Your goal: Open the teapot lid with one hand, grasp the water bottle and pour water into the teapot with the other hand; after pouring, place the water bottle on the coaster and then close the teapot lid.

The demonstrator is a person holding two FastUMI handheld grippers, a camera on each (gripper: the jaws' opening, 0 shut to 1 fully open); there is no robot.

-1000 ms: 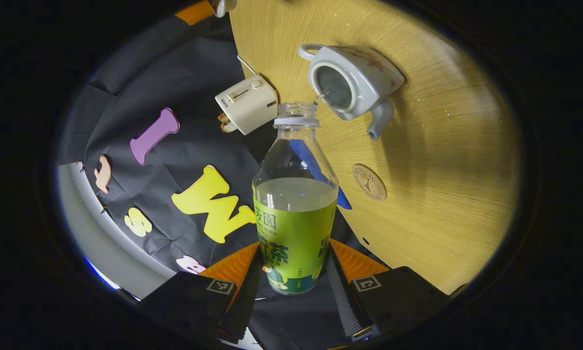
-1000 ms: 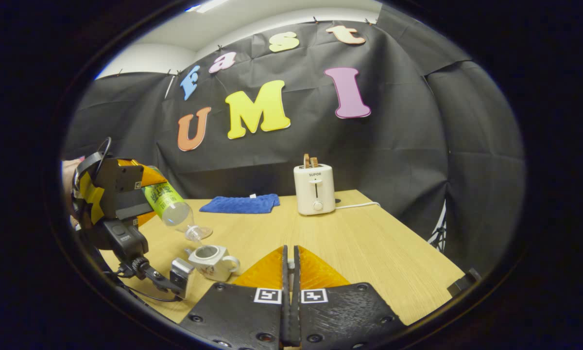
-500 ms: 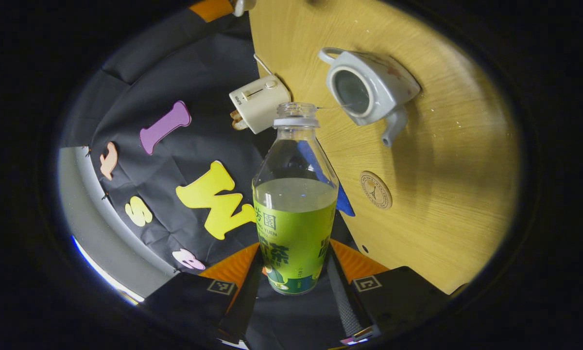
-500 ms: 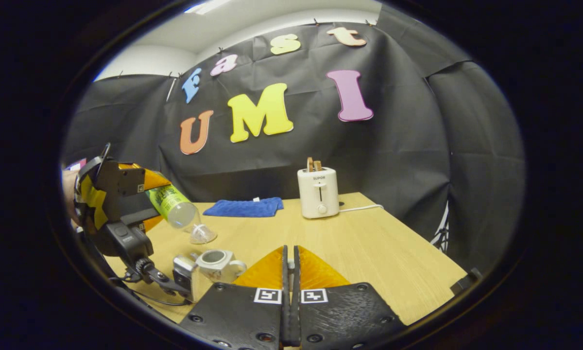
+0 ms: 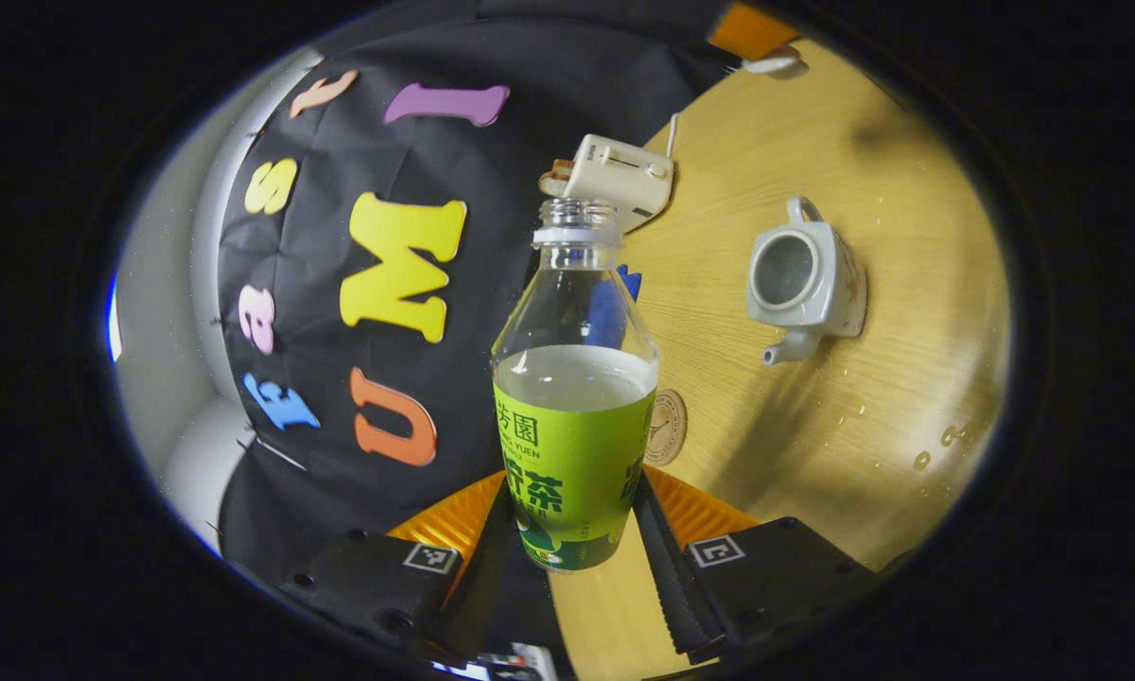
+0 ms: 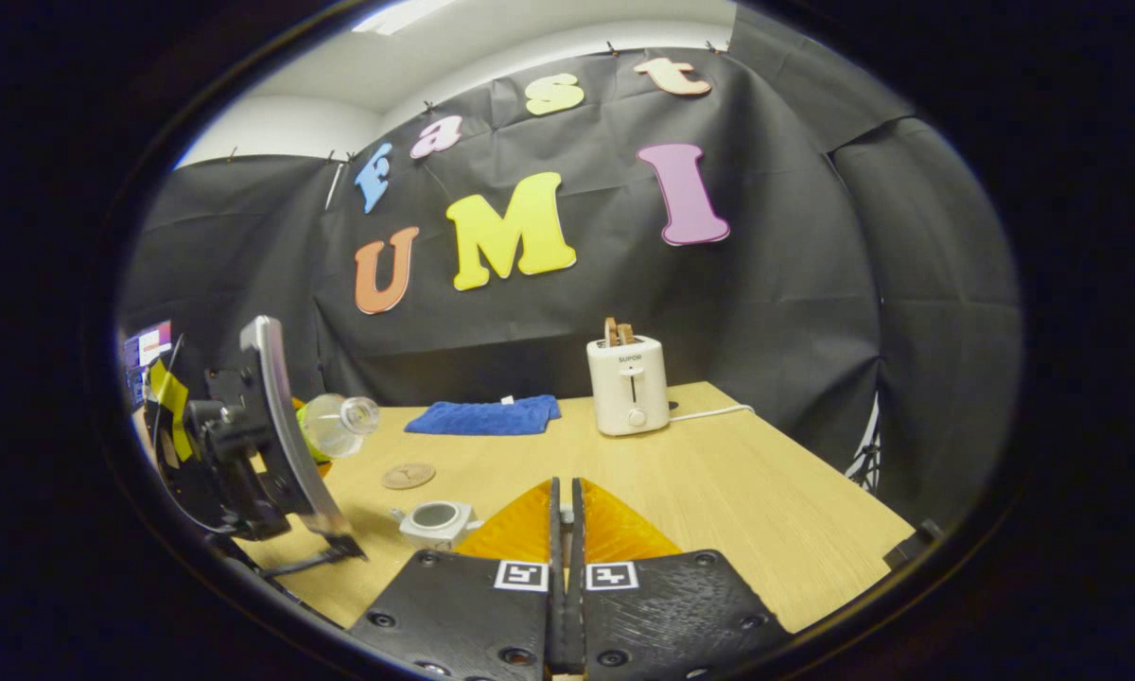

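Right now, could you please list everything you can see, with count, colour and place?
water bottle: one, clear with green label, uncapped, held between the left tool's fingers
teapot: one, white, lid off, on the table
coaster: one, tan, round, behind the teapot
lid: one, white, seen at the right tool's tip in the left gripper view
toaster: one, white, back of the table
cloth: one, blue, left of the toaster
table: one, light wood
left tool: shut on the water bottle
right tool: fingers nearly together
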